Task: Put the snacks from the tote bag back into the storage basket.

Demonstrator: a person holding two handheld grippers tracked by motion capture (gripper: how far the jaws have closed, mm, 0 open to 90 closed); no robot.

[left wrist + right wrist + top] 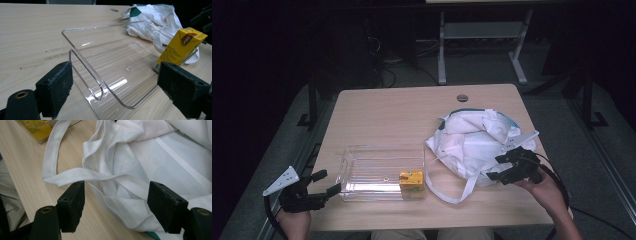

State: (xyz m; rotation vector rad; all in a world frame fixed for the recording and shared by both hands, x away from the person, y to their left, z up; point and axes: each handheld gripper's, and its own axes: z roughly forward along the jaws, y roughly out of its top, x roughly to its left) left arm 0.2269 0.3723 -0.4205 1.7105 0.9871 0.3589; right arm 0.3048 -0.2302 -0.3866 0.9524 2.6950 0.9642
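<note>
A clear plastic bin (362,172) (100,62) lies on the wooden table, with a yellow drink carton (411,184) (181,45) standing in its near right corner. To its right a crumpled white cloth bag (477,142) (140,170) rests with a long strap (452,192) (53,155) looping toward the carton. My left gripper (326,182) (115,86) is open just left of the bin, its jaws framing the bin's near wall. My right gripper (502,167) (116,202) is open at the bag's near right edge, with cloth between its jaws.
A round cable hole (462,97) sits near the table's far edge. Behind the table stands a white desk frame (482,45) on a dark floor with cables. Bare tabletop (387,115) stretches beyond the bin.
</note>
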